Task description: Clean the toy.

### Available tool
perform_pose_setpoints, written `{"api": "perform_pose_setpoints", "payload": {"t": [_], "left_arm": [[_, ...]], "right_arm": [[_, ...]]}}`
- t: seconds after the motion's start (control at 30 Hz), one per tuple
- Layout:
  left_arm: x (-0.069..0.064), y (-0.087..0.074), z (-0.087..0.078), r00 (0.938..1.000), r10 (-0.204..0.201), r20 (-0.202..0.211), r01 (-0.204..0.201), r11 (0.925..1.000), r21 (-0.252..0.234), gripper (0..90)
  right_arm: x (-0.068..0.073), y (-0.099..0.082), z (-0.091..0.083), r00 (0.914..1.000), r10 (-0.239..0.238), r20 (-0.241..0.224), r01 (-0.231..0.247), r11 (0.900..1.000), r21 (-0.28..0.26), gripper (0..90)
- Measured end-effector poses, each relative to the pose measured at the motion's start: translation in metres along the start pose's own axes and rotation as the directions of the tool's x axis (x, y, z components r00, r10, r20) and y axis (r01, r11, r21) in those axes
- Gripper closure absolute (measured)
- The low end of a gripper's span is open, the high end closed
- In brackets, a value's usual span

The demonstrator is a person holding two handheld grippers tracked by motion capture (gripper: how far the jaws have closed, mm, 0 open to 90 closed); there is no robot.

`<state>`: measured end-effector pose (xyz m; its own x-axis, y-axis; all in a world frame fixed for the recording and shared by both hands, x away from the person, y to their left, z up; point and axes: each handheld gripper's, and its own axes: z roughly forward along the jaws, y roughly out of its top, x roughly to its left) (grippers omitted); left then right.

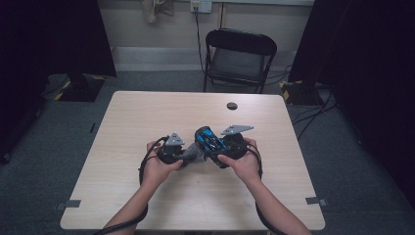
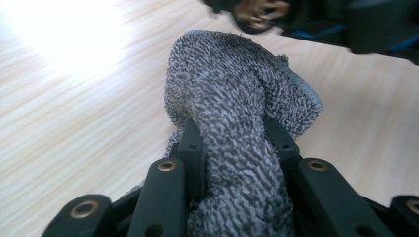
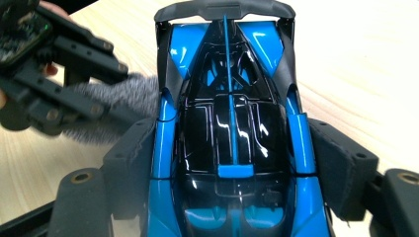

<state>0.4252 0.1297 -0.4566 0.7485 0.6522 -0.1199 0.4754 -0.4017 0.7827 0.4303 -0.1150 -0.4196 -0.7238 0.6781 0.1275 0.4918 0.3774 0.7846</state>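
Observation:
A blue and black toy race car (image 3: 232, 128) fills the right gripper view, with my right gripper (image 3: 232, 158) shut on its two sides. From above, the car (image 1: 209, 138) is lifted over the middle of the table in the right gripper (image 1: 215, 147). My left gripper (image 2: 237, 138) is shut on a grey knitted cloth (image 2: 232, 98), which bulges out past the jaws. In the high view the left gripper (image 1: 188, 155) holds the cloth (image 1: 195, 156) right beside the car's left side. The right gripper view shows that cloth (image 3: 118, 106) touching the car's flank.
A light wooden table (image 1: 147, 117) carries a small dark round spot (image 1: 232, 105) near its far edge. A black folding chair (image 1: 239, 58) stands beyond the table. Dark curtains hang at both sides, and cables lie on the floor at right.

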Motion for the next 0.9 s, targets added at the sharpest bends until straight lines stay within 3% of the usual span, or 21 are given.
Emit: {"api": "perform_pose_setpoints", "payload": {"t": [0.27,0.9], "left_arm": [[0.005,0.002,-0.002,0.9993,0.014,-0.034,-0.014,0.9999,-0.008,68.1],[-0.012,0.006,0.007,0.999,0.037,0.023,-0.036,0.9991,-0.022,68.1]], "right_arm": [[0.001,-0.006,0.002,1.0,-0.004,0.0,0.004,0.9999,0.01,26.2],[-0.001,-0.009,0.004,0.9999,0.003,0.013,-0.003,0.9999,0.013,26.2]]}}
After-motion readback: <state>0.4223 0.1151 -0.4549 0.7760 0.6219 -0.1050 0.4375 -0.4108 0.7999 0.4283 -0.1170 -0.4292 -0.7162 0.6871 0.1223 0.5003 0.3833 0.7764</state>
